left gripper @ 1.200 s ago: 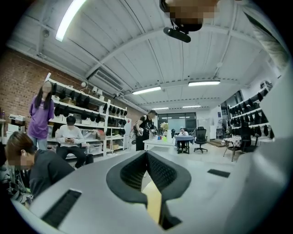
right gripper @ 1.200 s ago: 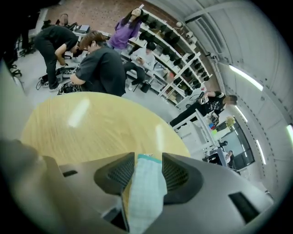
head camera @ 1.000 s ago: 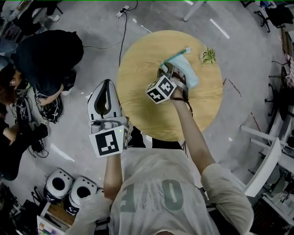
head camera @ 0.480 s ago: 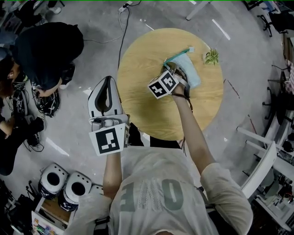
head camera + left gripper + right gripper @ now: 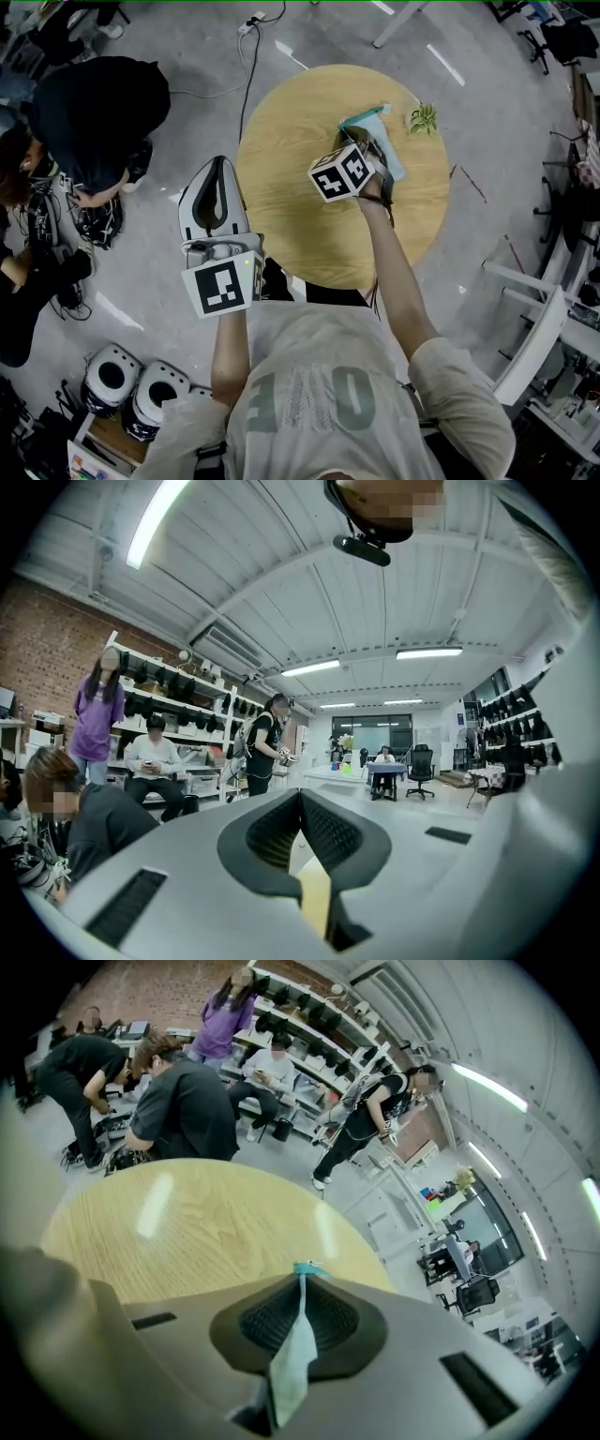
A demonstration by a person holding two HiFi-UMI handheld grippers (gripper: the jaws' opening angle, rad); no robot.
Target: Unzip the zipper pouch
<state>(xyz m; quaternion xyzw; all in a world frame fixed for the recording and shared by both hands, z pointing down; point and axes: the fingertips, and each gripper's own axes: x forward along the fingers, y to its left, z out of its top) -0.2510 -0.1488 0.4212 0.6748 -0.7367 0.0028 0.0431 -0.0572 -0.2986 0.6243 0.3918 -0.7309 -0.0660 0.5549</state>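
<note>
Tabletop (image 5: 300,216) first: one, round and wooden. You hold two hand-held grippers. Your left hand-held gripper (image 5: 218,173) hangs beyond the tabletop's edge, over the floor, jaws together on nothing. Your right hand-held gripper (image 5: 300,1283) has just been closing and now pinches the one pale teal pouch (image 5: 394,159) at the tabletop's far side. The pouch's long axis runs away from you, darker teal edge farthest. One small plant (image 5: 424,117) sits near it.

Pouch (image 5: 378,127) over table's (image 5: 291,178) far right; plant (image 5: 424,117) on table beside it.
</note>
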